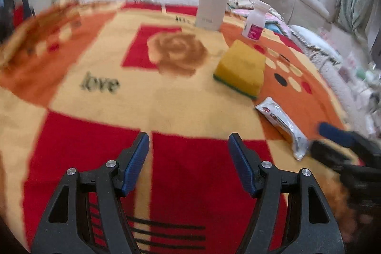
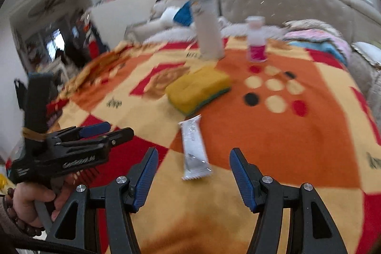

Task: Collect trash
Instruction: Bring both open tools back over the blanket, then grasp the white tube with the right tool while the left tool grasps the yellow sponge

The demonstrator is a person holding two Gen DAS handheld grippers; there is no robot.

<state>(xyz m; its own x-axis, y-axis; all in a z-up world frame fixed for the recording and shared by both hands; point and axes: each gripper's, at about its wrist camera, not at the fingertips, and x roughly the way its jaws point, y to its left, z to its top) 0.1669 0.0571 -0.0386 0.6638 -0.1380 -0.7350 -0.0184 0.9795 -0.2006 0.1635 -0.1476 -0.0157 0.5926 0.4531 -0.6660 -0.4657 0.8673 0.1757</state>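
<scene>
Two empty grippers held over a patterned blanket with a wrapper on it.

The left gripper (image 1: pixel 188 138) and right gripper (image 2: pixel 194 154) are both seen with jaws apart, nothing between them. A silver-white foil wrapper (image 2: pixel 194 148) lies flat just ahead of the right one. Beyond it sit a yellow sponge with green backing (image 2: pixel 198 88), then a small white bottle with pink label (image 2: pixel 256 42) and a tall, blurred, probably white container (image 2: pixel 208 32), on the red, orange and cream blanket (image 2: pixel 297 135).

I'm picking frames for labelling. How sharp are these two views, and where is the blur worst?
Left wrist: sponge and wrapper fairly crisp, blanket's left side smeared. Right wrist: softer overall; bottle and white container streaked. Fisheye bending in both.
</scene>
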